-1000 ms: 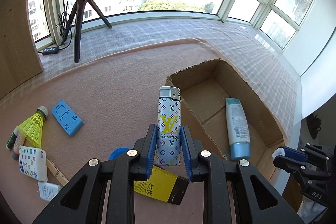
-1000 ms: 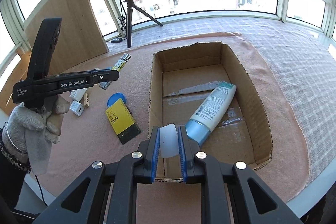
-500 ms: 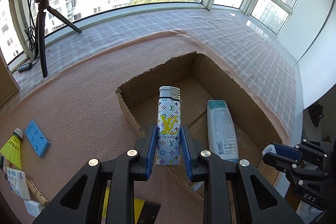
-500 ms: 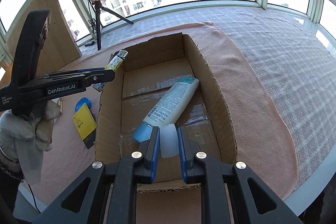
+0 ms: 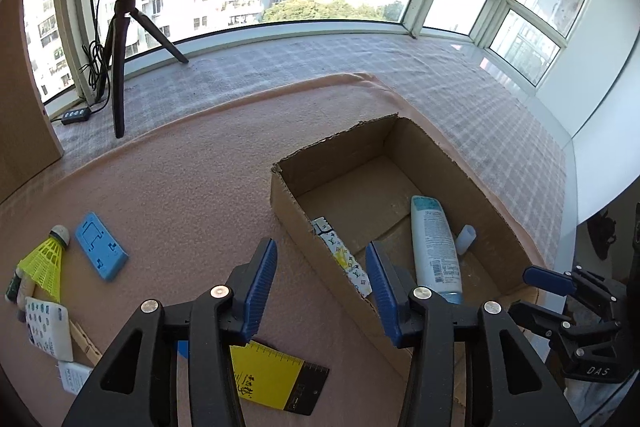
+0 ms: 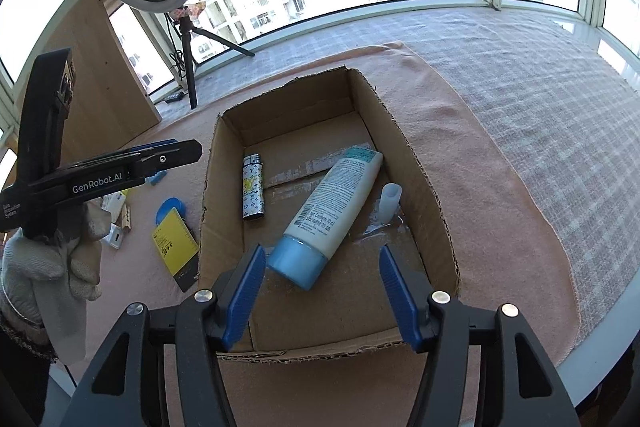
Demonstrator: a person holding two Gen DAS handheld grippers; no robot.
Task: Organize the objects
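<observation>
Now both the left gripper (image 5: pixel 322 279) and right gripper (image 6: pixel 322 291) hang spread and empty over the cardboard box (image 6: pixel 430 183), where the lighter (image 6: pixel 253 191), lotion tube (image 6: pixel 334 211) and small white cap (image 6: pixel 390 203) lie.

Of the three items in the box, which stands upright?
The small translucent cap, beside the right wall; the lotion tube and patterned lighter lie flat.

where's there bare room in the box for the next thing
Inside the cardboard box, the far end beyond the lighter and the lotion tube is bare, as is the near floor in front of the tube's blue cap. It is tight between the tube and the small white cap by the right wall.
</observation>
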